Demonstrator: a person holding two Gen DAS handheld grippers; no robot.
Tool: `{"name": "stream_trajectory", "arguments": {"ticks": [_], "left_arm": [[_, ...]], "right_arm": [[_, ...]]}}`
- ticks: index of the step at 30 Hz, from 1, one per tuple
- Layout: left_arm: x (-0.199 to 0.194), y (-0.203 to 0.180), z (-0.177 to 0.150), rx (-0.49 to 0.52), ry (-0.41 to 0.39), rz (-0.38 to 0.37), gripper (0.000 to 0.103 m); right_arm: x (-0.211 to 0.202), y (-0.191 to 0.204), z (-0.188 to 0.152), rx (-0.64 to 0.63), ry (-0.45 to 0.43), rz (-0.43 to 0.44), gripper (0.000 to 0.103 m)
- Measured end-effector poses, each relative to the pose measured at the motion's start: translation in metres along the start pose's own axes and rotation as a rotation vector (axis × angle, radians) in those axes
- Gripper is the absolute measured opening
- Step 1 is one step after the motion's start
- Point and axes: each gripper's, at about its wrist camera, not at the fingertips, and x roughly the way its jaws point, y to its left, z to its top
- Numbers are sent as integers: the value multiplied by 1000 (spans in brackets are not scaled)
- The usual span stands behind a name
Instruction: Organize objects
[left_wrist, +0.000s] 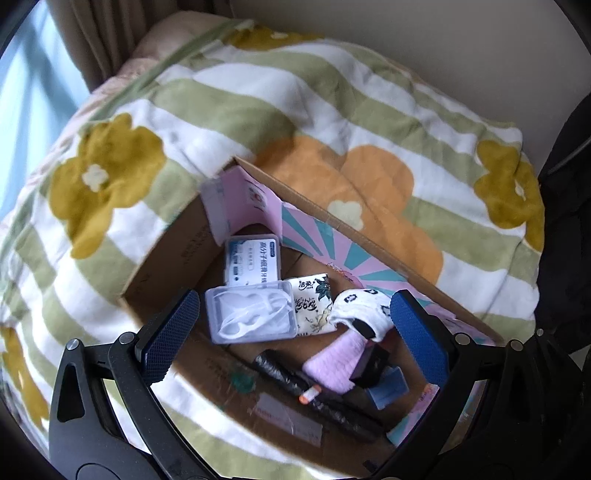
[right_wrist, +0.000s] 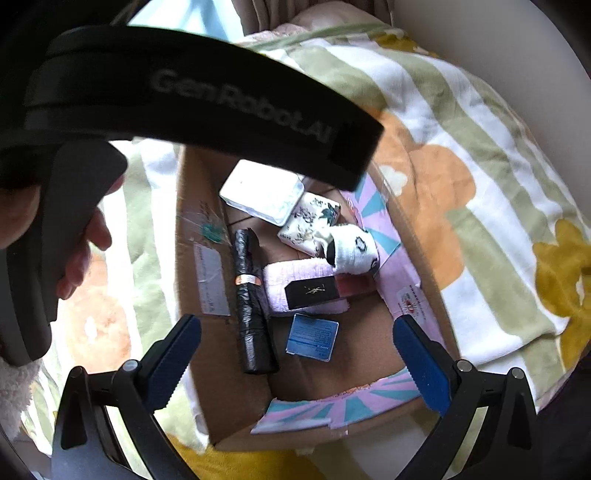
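Hovering over the cardboard box (left_wrist: 173, 254) on the floral blanket (left_wrist: 295, 103), left gripper (left_wrist: 295, 332) jaws wide apart, nothing held; clear floss case (left_wrist: 251, 314) sits just below between its fingers. Right gripper (right_wrist: 297, 354) also spread wide and empty, with the black bag roll (right_wrist: 253, 306) and small blue packet (right_wrist: 313, 336) between its fingers, pink towel (right_wrist: 280, 280) just ahead of them.

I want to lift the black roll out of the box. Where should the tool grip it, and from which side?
Grip the black roll below its orange band, from above, across its width. It lies flat and long on the box floor, its lower half apparently free on both sides; higher up, the pink towel crowds it.
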Motion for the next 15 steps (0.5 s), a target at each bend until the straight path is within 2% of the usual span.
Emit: {"name": "stream_trajectory", "arguments": {"ticks": [8,12,15], "left_arm": [[-97,18,-19,-93,-98,68,103],[-148,39,-47,-194,-132,108,103],[-185,59,-79,-296,-154,135,103]], "right_arm": [[-58,32,-2,-104,-44,20,103],[-85,57,-3,-163,-60,29,103],[-101,76,-2,-194,-75,46,103]]}}
